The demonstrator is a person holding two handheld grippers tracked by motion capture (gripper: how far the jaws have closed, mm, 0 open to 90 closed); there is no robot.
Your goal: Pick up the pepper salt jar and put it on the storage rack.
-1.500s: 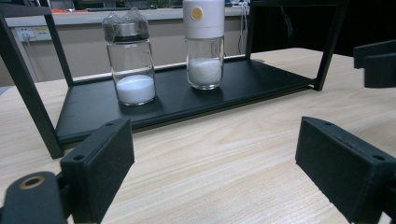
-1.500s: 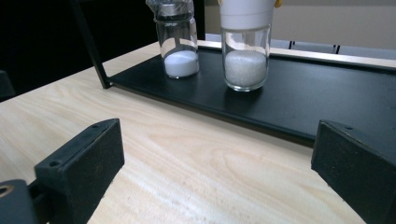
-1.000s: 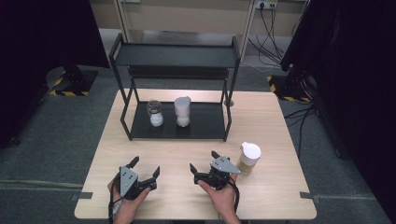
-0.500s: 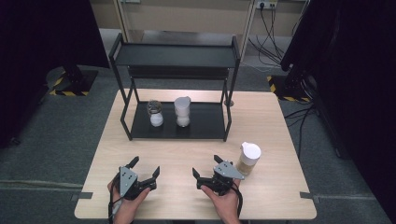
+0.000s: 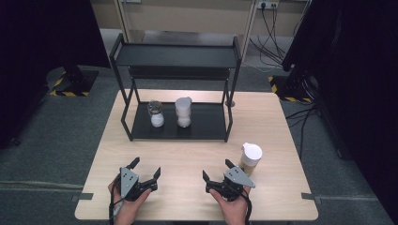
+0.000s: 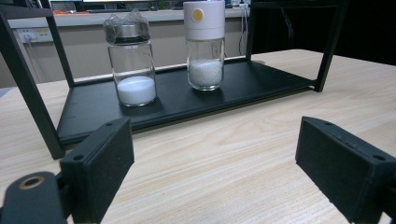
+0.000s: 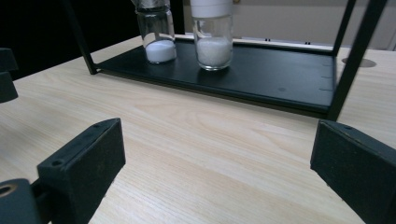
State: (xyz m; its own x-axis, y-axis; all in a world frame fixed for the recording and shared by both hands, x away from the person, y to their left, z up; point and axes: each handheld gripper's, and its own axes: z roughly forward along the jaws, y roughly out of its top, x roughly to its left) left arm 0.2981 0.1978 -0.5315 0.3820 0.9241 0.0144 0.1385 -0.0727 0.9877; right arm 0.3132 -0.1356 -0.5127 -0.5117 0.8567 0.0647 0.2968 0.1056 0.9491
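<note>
Underneath, pale wooden table (image 5: 197,150) on grey carpet (image 5: 56,126).

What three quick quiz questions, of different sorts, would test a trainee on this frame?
1. True or false: both the left gripper and the right gripper are open and hold nothing.
2. How many jars stand on the lower shelf of the black rack?
3. Multiple choice: the white-lidded container on the table is nearest to A) the left gripper, B) the right gripper, C) the rack's top shelf.

Key: 1 true. 2 two: the glass jar and the white-capped jar, each partly filled with white grains. 3 B.
</note>
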